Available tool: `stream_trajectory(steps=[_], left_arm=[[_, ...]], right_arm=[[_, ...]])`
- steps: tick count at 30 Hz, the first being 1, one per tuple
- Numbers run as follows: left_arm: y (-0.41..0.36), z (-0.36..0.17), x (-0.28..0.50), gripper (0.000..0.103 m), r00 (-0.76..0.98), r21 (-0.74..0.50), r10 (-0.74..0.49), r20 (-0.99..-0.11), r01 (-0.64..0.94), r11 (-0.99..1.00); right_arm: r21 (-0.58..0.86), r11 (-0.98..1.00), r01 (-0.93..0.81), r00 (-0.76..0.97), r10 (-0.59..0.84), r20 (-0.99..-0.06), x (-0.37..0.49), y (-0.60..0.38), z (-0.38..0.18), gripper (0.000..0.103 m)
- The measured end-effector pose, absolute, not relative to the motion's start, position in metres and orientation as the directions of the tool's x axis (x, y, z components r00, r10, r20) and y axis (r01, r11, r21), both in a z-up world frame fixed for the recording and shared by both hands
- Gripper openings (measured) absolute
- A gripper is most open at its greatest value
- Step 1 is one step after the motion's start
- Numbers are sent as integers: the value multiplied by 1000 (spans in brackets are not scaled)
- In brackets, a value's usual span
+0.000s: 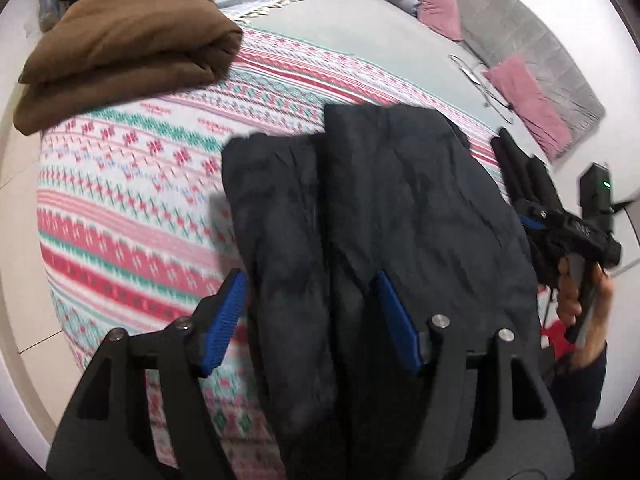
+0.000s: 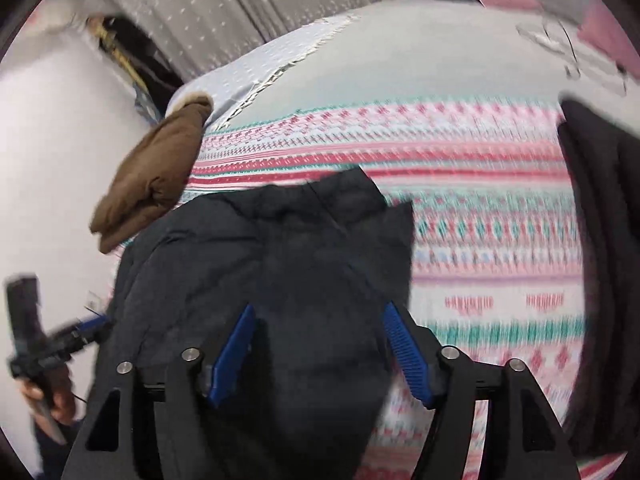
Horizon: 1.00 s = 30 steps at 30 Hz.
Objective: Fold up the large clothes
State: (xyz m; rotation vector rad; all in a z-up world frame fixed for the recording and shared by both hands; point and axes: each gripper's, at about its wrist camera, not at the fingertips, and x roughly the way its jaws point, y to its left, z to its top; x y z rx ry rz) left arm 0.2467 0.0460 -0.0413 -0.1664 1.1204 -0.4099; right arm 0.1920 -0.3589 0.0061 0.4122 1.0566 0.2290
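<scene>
A dark navy padded jacket (image 1: 400, 200) lies folded into a long bundle on the patterned bed cover (image 1: 120, 200). My left gripper (image 1: 310, 280) hangs open just above its near end, blue pads apart and not pressing the cloth. At the jacket's right edge a hand holds my right gripper (image 1: 524, 176). In the right wrist view the same jacket (image 2: 280, 248) fills the middle. There my right gripper (image 2: 320, 312) stands open above it, with fabric below the gap. My left gripper (image 2: 92, 324) shows at the far left.
A folded brown garment (image 1: 128, 48) rests at the bed's far left corner, also visible as the brown garment (image 2: 156, 176). Another dark garment (image 2: 600, 240) lies on the cover (image 2: 480, 240) to the right. Pink pillows (image 1: 528, 104) and a thin wire-like object (image 1: 480, 84) are at the head end.
</scene>
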Motion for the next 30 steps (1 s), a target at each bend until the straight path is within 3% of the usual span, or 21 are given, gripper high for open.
stream_trajectory(steps=[2,5,20,30], left_arm=[[49,-40,231,69,373,-344,-426,-824,268,900],[46,-42,218,77,360,-357,-446,-819,288,889],[62,-70,215,80,247,-592,-631,-735,219,776],[51,-76,205,84,251,-571,-615,-748,230,788]], right_arm=[[495,868,37,464,424,-778,182,-370,1,70],[549,834,44,458,472,-753,167,-377,-1,70],[649,757,80,403,570,-715,139,-384,-28,73],[689,716,109,380,611,-695,133,-398,-39,75]])
